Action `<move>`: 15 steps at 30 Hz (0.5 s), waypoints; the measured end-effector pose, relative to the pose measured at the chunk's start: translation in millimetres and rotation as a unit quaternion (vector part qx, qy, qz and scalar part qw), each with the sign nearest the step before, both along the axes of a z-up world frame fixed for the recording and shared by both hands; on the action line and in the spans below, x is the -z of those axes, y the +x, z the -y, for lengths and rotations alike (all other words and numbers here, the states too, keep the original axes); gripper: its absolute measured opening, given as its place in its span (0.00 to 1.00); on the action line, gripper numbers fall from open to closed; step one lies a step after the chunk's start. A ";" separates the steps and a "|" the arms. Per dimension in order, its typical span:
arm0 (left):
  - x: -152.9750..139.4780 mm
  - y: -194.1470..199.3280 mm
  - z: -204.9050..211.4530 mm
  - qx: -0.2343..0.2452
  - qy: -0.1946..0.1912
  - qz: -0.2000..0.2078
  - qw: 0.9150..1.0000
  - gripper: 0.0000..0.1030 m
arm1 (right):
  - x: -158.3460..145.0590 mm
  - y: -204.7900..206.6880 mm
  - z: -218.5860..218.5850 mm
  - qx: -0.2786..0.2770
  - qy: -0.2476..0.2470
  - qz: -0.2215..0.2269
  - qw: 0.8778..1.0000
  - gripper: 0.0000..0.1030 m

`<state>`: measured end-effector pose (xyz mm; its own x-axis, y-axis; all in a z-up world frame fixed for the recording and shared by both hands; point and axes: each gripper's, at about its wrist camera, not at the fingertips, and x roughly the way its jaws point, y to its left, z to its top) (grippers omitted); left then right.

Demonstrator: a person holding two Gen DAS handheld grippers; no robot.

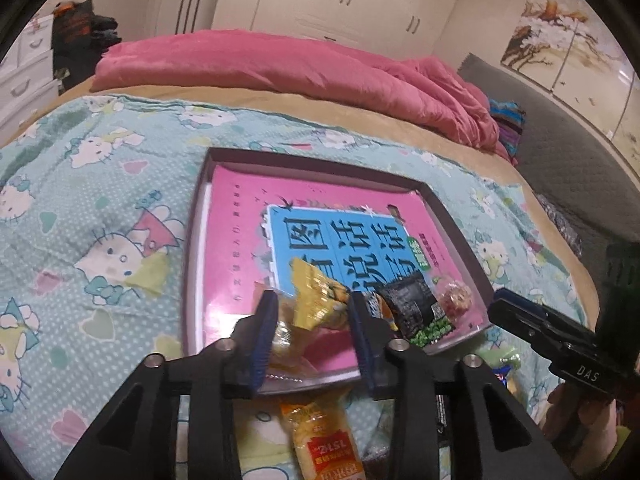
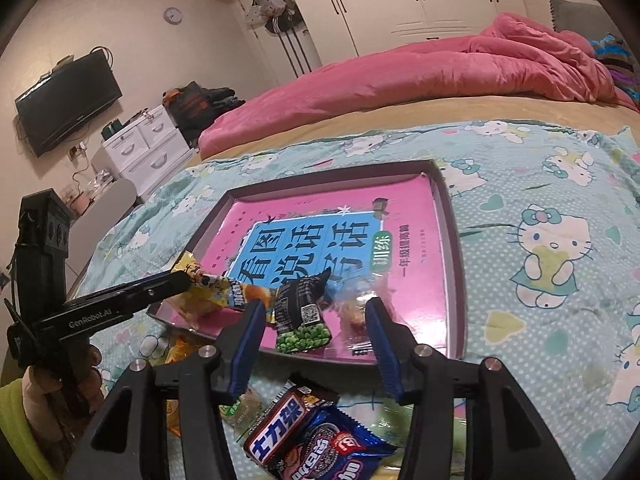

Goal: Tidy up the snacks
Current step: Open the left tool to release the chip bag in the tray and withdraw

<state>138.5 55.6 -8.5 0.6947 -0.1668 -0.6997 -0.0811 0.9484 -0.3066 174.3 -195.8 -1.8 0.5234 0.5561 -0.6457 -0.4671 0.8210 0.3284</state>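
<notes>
Both spread, left tool [image 1: 312, 298] and right tool [image 2: 316, 304] over tray [image 1: 316, 168] on cat quilt [image 1: 100, 200]; pink duvet [image 1: 260, 64] behind

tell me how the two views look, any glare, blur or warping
Left wrist view: strong fisheye bending of the tray, dark vignette corners, warm dim light, sheen on the yellow snack packet. Right wrist view: same warping, the clear-wrapped snack looks smeared and indistinct.

Tray's [image 2: 456, 240] far half open, snack packets [image 2: 304, 312] crowding near edge
</notes>
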 end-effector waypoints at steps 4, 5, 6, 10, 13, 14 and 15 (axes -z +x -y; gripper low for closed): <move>-2.9 -1.9 -7.8 -0.014 -0.006 0.005 1.000 0.43 | -0.6 1.3 4.2 0.008 0.000 0.001 1.000 0.51; -3.8 -2.5 -9.5 -0.018 -0.006 0.006 1.000 0.47 | -1.0 1.5 5.2 0.010 0.000 0.001 1.000 0.51; -4.9 -3.2 -11.5 -0.022 -0.008 0.008 1.000 0.51 | -1.4 1.5 6.0 0.011 0.000 0.002 1.000 0.51; -11.4 -6.9 -22.0 -0.038 -0.015 0.019 0.999 0.57 | -4.5 1.0 9.1 0.017 0.000 0.009 1.000 0.51; -16.7 -10.6 -31.2 -0.049 -0.030 0.027 0.998 0.64 | -7.2 1.5 14.4 0.027 0.003 0.012 1.000 0.52; -18.3 -12.1 -34.2 -0.053 -0.034 0.029 0.998 0.66 | -7.8 1.9 16.8 0.029 0.005 0.013 0.999 0.53; -20.1 -14.2 -37.4 -0.057 -0.038 0.032 0.997 0.67 | -8.2 2.3 18.9 0.032 0.007 0.012 0.999 0.53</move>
